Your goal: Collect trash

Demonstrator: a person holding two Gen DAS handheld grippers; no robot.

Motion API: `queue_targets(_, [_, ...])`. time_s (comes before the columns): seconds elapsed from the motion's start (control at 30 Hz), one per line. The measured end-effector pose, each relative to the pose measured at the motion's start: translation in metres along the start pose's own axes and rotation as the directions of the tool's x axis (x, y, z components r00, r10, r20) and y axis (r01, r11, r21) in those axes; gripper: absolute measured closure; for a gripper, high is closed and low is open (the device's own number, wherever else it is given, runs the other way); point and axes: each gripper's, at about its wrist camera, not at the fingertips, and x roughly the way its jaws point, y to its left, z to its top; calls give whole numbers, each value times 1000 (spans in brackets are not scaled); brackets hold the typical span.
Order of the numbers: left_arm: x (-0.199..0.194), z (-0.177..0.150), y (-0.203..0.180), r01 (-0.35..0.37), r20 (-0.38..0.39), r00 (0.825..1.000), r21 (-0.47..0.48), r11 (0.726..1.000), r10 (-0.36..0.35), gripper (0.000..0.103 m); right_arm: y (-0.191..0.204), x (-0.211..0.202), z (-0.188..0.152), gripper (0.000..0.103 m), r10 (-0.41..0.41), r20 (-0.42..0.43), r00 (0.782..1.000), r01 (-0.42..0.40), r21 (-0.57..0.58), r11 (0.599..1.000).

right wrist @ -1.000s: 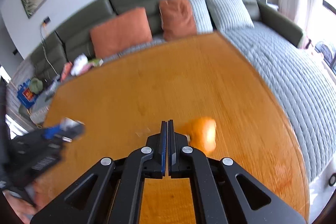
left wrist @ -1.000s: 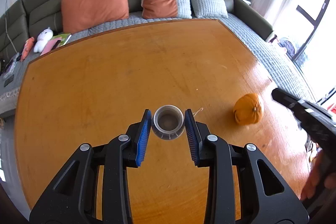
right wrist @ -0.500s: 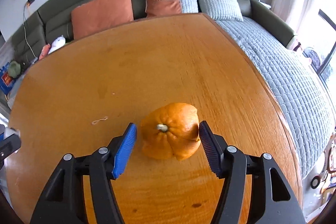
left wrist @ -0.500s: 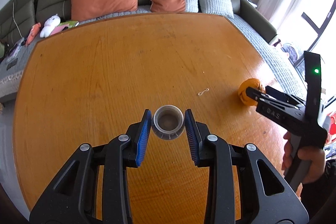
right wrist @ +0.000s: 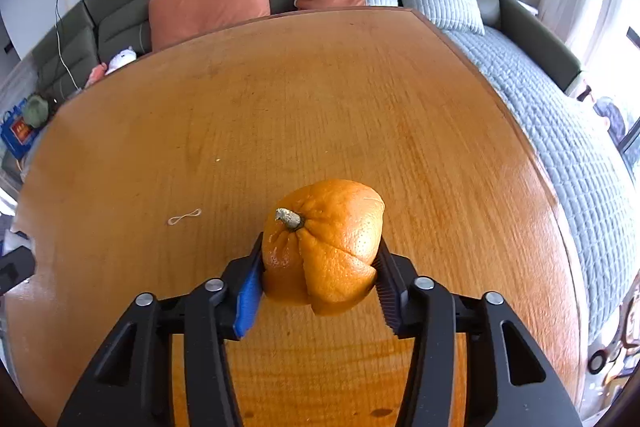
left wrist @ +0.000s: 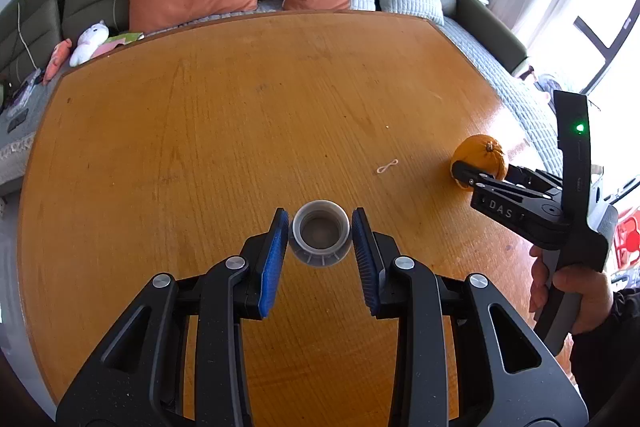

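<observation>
We look first at the orange peel, a hollow skin with cuts in it and a little stem on top. It sits on the wooden table, near the table's right edge. The right gripper has just been closing, and the peel is between its blue pads. Both pads now press on the peel's sides, so we think it has hold of it.

Left of the peel, well apart from it, is a small grey cup. The left gripper has its pads tight on both sides of the cup. A small rubber band lies on the table between the cup and the peel, and nothing touches it.

We think we are at the grab step: both bits of trash are held, but no bin shows in these pictures. Next we need to lift both things off the table and carry them to where trash goes. The peel is soft and empty, so a hard squeeze could crush it, and a loose one could let it slip. The rubber band is still there to pick up
</observation>
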Motion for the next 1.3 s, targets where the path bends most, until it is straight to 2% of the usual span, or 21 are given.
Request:
queue_targets(0.33, [-16,-14,13,17,23,1000,0,1000,-17,70,45,-48,0,58,46,63,997,-43,-51,998])
queue_targets(0.67, [-51,-44,63,-18,62,998,-40,999,20,70,141,-93,-8,58,137,112,984,-120,-150,981])
queue_targets(0.77, [-69,-56,88,-38,75,996,-62,997,43,70,174,-99,-11,58,167,110,980,-145,-185,972])
queue_targets(1.0, [-112,-90,163,-106,95,988,-138,985,120,70,283,-112,-31,57,268,79,960,-233,-303,924])
queue_targets(1.13, [-136,-114,211,-155,97,979,-202,967,177,70,342,-115,-45,57,317,48,947,-278,-369,887])
queue_targets(1.3, [-162,-149,266,-206,87,967,-292,934,241,70,415,-119,-68,57,382,-8,924,-344,-454,822])
